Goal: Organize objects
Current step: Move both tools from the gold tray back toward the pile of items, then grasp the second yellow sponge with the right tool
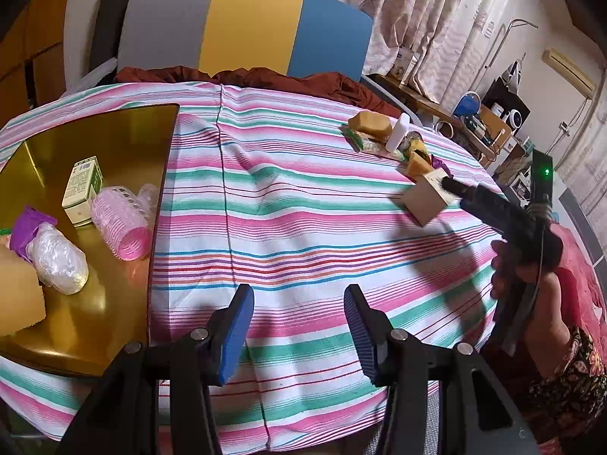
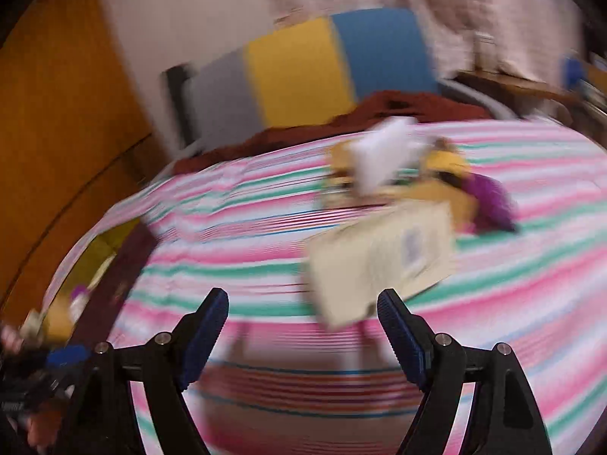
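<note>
My left jaws (image 1: 299, 326) hang part open over the striped bedspread (image 1: 288, 204), nothing between them, the gold tray (image 1: 114, 140) off to their left. My right jaws (image 2: 303, 335) stand wide and empty, a cream box (image 2: 379, 261) just ahead, blurred.

Tilted cream box (image 1: 426, 199) on striped cloth (image 1: 284, 197), near the clutter (image 1: 383, 136).

Right wrist view motion-blurred, pile (image 2: 409, 174) smeared, sponge (image 1: 19, 292) cut by edge
</note>
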The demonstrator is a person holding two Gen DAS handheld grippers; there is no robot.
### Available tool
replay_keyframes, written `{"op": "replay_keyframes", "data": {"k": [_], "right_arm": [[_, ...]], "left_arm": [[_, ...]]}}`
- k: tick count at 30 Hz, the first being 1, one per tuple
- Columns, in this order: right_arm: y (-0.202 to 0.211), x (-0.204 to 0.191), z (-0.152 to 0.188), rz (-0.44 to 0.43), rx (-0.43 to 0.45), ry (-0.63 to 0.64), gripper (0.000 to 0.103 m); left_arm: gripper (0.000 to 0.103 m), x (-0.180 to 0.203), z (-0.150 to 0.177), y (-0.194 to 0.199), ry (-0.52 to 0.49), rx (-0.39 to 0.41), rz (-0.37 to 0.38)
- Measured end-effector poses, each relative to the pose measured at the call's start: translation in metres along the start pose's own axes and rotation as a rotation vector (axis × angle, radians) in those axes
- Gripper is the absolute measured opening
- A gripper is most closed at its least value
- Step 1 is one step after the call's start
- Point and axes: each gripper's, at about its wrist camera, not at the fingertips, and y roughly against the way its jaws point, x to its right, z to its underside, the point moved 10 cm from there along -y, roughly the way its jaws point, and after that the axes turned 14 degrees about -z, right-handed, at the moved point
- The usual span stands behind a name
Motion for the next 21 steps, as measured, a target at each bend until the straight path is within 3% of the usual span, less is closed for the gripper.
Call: {"op": "replay_keyframes", "data": {"k": [5, 9, 13, 18, 20, 21], "right_arm": [[0.025, 0.067, -0.025, 0.118, 0.12, -0.223, 0.082], [0.015, 0.086, -0.03, 0.117, 0.094, -0.282, 0.082], [-0.005, 0.076, -0.025, -0.018, 0.042, -0.295, 0.082], [-0.039, 0.003, -0.003, -0.238, -0.093, -0.173, 0.082], [-0.036, -0.004, -0.008, -0.251, -0.052, -0.175, 0.081], [-0.03, 0.006, -0.017, -0.208, 0.0, -0.207, 0.081]], "left_arm": [[0.05, 0.005, 0.0, -0.002, -0.004, -0.004, 0.001], [0.05, 0.014, 0.003, -0.004, -0.024, -0.011, 0.003], [0.05, 0.02, 0.002, -0.006, -0.039, -0.015, -0.005], [0.05, 0.027, -0.003, -0.009, -0.047, -0.025, -0.004], [0.05, 0.028, -0.004, -0.008, -0.059, -0.021, -0.012], [0.05, 0.028, -0.004, -0.007, -0.062, -0.016, -0.013]]}}
